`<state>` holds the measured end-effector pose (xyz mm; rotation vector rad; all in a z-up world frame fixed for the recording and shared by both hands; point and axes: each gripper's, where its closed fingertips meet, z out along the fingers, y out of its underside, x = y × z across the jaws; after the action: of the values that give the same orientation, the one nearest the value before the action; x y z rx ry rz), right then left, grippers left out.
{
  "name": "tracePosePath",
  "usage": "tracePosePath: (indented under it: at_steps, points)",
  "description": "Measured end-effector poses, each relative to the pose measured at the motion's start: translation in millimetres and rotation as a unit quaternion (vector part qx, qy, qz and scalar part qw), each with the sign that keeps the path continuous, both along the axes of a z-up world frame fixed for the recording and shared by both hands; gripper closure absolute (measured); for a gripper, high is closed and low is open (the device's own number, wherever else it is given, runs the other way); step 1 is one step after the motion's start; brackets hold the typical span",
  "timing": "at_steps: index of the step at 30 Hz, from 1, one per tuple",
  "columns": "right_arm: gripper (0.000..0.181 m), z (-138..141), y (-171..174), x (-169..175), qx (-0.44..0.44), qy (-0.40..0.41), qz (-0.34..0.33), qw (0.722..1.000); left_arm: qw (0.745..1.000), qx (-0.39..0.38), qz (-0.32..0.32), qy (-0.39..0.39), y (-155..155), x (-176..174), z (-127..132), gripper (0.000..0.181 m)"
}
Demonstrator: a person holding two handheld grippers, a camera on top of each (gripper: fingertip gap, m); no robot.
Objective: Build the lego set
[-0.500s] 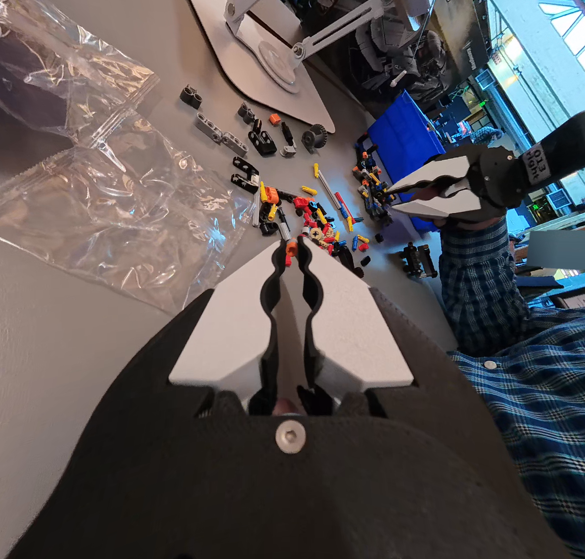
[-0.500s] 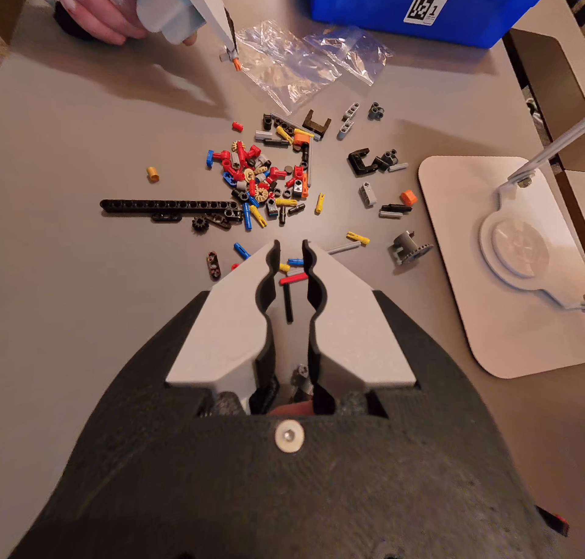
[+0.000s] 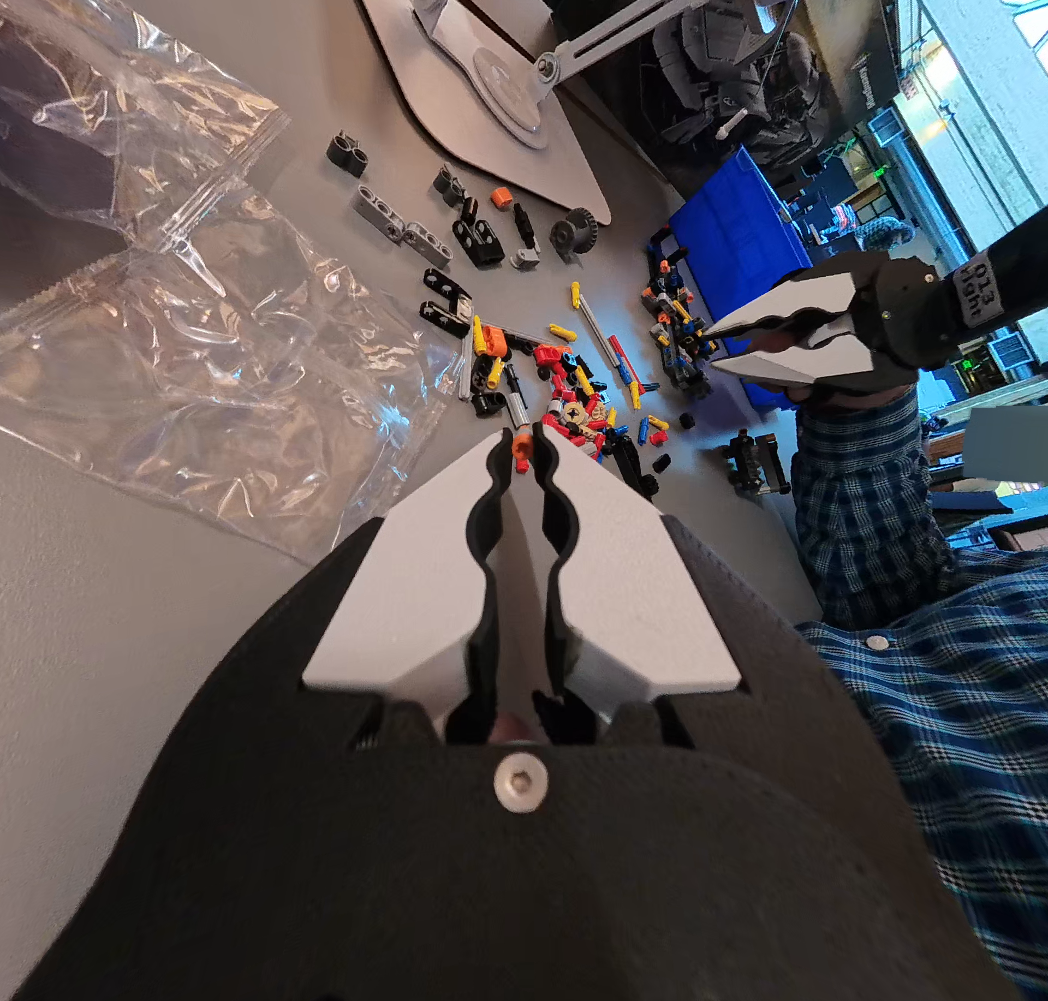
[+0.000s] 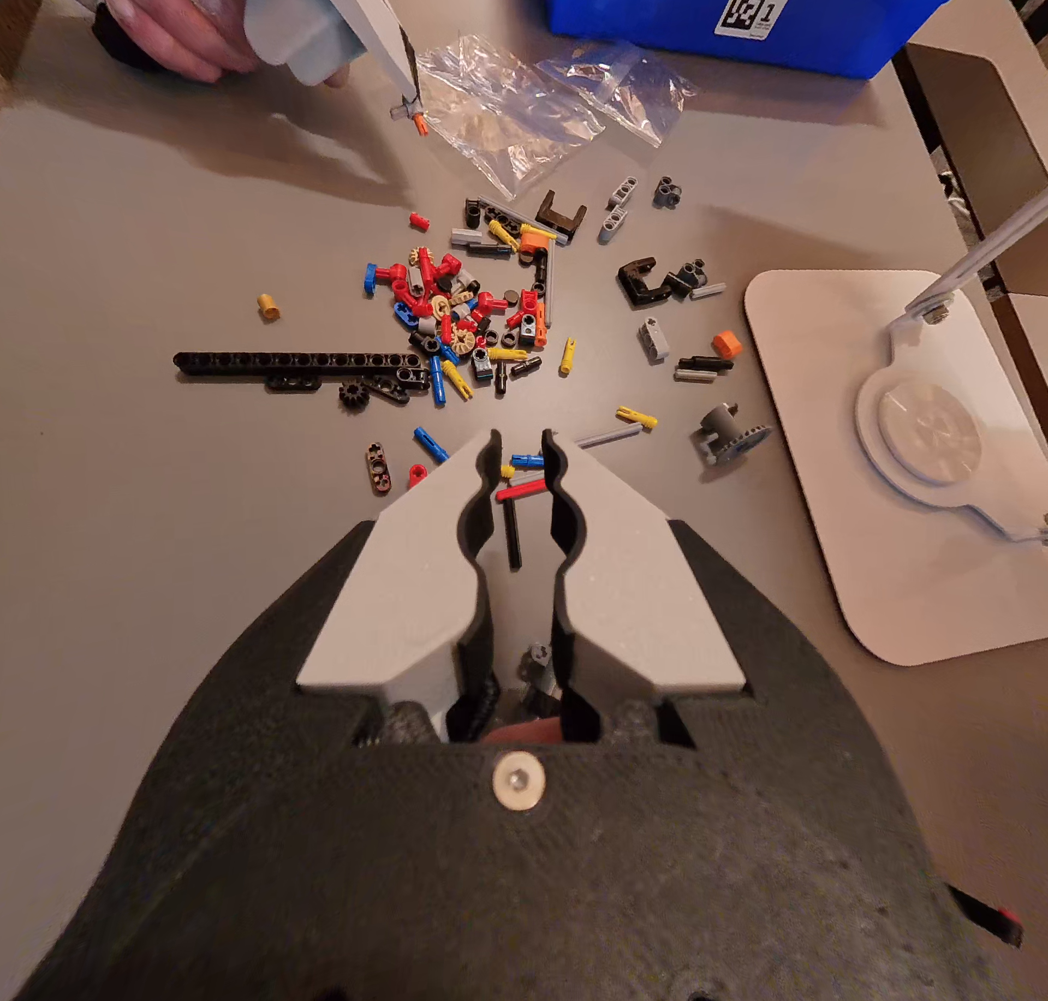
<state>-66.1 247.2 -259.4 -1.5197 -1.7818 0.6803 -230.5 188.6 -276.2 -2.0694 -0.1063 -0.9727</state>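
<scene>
**Barely any shift since half a second ago.**
Seen from the right wrist: red axle (image 4: 520, 489), black axle (image 4: 513, 531) and loose lego pieces (image 4: 453, 316) now a touch higher between the right gripper (image 4: 522, 441) fingers. Orange-tipped pin (image 4: 418, 121), pinched in the left gripper (image 4: 409, 101), fractionally lower. Only a slight nudge of either tool.

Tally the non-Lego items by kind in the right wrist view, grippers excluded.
Bags: 2
Blue bin: 1
White stand base: 1
Total: 4
</scene>
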Motion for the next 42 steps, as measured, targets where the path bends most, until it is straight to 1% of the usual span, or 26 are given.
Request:
tracePosePath:
  at_steps: [6, 10, 17, 22, 25, 31, 37, 40, 42]
  points:
    - [0.169, 3, 3, 0, 0.014, -0.005, -0.011, 1.000, 1.000, 0.017, 0.003, -0.002, -1, -1, 5, 0.177]
    - [0.168, 5, 8, -4, 0.007, -0.006, -0.027, 1.000, 0.999, 0.032, 0.007, -0.008, -2, -2, 10, 0.177]
    - [0.167, 2, 6, -22, 0.013, -0.036, -0.044, 0.998, 0.998, 0.057, 0.013, -0.027, -4, -5, 19, 0.177]
    - [0.166, 11, 15, -40, 0.025, -0.042, -0.071, 0.996, 0.997, 0.072, 0.010, -0.036, -6, -5, 24, 0.177]
    - [0.166, 10, 18, -50, 0.025, -0.060, -0.071, 0.995, 0.996, 0.083, 0.014, -0.042, -7, -7, 28, 0.177]
    - [0.165, -14, 10, -68, -0.008, -0.112, -0.056, 0.992, 0.993, 0.099, 0.014, -0.060, -10, -9, 34, 0.177]
    - [0.169, -30, 4, -89, -0.024, -0.122, -0.058, 0.991, 0.992, 0.103, 0.006, -0.068, -11, -8, 36, 0.177]
    - [0.169, -37, 11, -87, -0.015, -0.138, -0.068, 0.988, 0.991, 0.104, 0.007, -0.079, -12, -10, 38, 0.177]
    - [0.171, -40, 14, -83, -0.027, -0.142, -0.074, 0.987, 0.991, 0.104, 0.007, -0.083, -12, -10, 38, 0.177]
